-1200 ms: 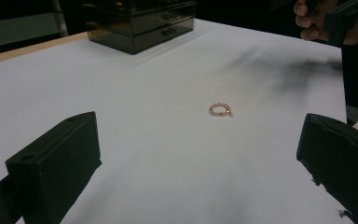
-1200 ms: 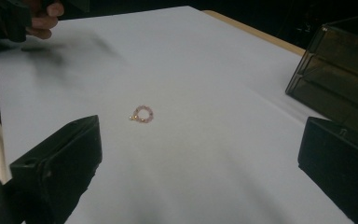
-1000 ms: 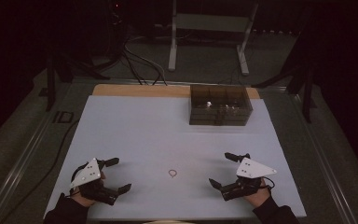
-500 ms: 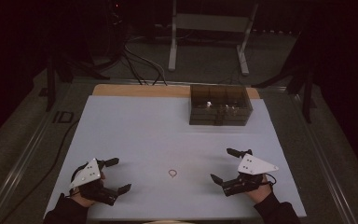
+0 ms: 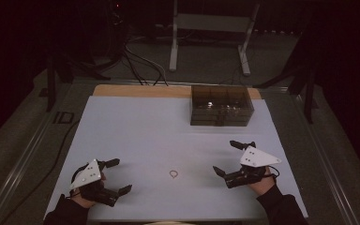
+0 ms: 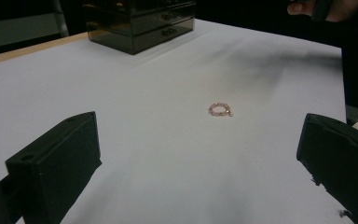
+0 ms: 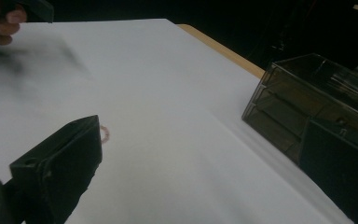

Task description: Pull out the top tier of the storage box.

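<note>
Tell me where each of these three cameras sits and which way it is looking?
High view: above the person's side, looking forward and down on the table; both hands with the left gripper and right gripper show.
Left gripper view: rides the left gripper, looking between its open jaws at the bead ring; the other hand shows.
Right gripper view: rides the right gripper, facing the drawer box; the ring peeks past a jaw.
Shared: all three show the ring and box.
</note>
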